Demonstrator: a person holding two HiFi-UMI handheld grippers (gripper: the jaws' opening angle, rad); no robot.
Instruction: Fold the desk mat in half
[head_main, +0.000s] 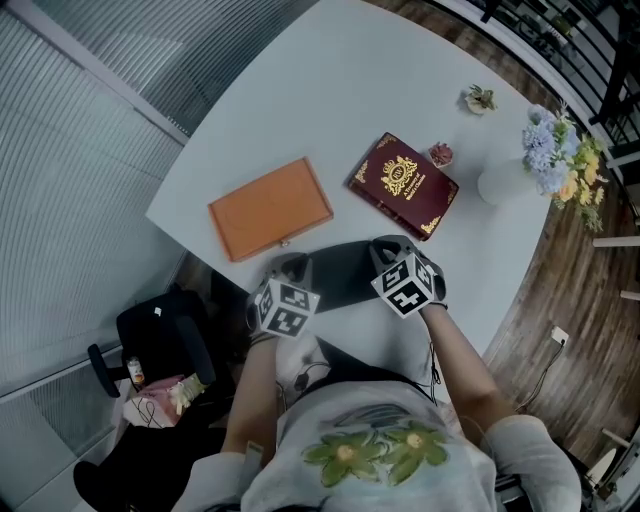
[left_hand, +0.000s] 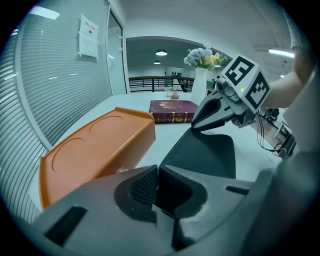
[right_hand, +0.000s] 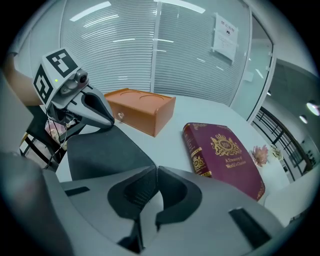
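The dark desk mat (head_main: 345, 272) lies at the near edge of the white table (head_main: 330, 80), between my two grippers. My left gripper (head_main: 292, 266) is shut on the mat's left end. In the left gripper view the mat (left_hand: 202, 152) runs from my closed jaws (left_hand: 157, 170) across to the right gripper (left_hand: 200, 122), whose tip pinches the raised far edge. My right gripper (head_main: 388, 246) is shut on the mat's right end. The right gripper view shows the mat (right_hand: 107, 152) curving up to the left gripper (right_hand: 106, 120). Both grippers point steeply down.
An orange wooden box (head_main: 270, 208) sits just beyond the mat on the left, with a maroon book (head_main: 404, 186) on the right. Farther back stand a white vase of flowers (head_main: 505, 182), a small pink flower (head_main: 441, 154) and a small plant (head_main: 480, 98). A black chair (head_main: 165, 340) stands off the table's left.
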